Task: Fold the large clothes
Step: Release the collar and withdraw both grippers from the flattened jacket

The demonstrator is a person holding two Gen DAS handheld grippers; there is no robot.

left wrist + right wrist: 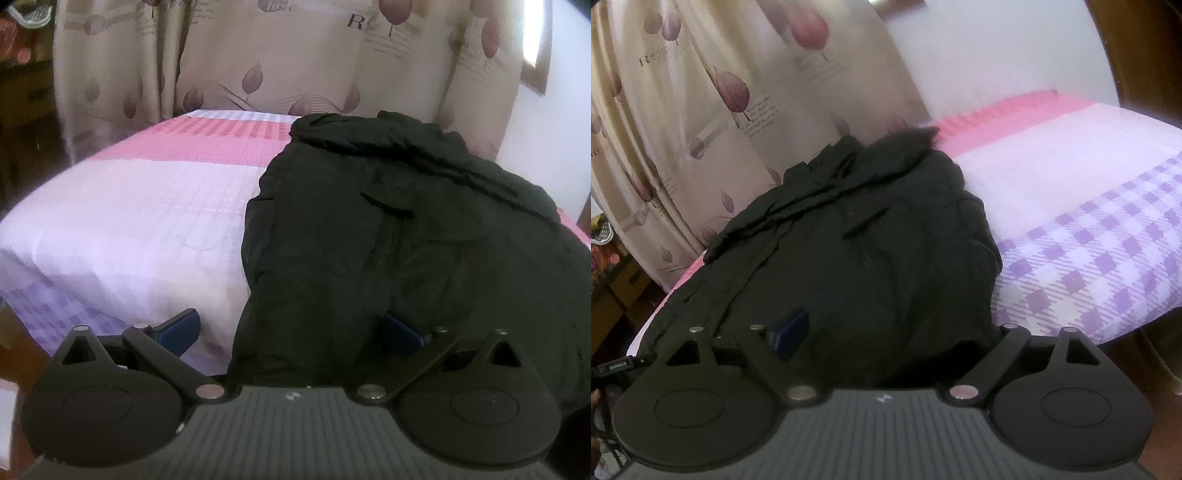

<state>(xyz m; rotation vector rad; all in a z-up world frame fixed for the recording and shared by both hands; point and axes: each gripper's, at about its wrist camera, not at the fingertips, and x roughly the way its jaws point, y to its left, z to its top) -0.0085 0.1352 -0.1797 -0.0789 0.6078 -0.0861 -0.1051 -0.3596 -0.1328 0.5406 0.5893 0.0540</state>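
Observation:
A large black jacket point(406, 221) lies spread on the right part of the bed, its zipper and a chest pocket flap facing up. My left gripper point(291, 329) stands wide open at the jacket's near hem. Its left pad point(181, 330) hangs over bare bedspread, clear of the cloth, and its right pad point(402, 328) is tucked against the fabric. In the right wrist view the same jacket point(868, 240) fills the middle. My right gripper point(894, 328) is spread wide around the near edge. The left pad point(790, 336) shows against the cloth, while the right fingertip is hidden under a fold.
The bed point(129, 221) has a pink, white and lilac checked cover point(1089, 240), bare beside the jacket. A beige leaf-print curtain point(258, 55) hangs behind it. Dark wooden furniture point(26, 92) stands at the left. Cardboard boxes point(613, 288) sit on the floor by the curtain.

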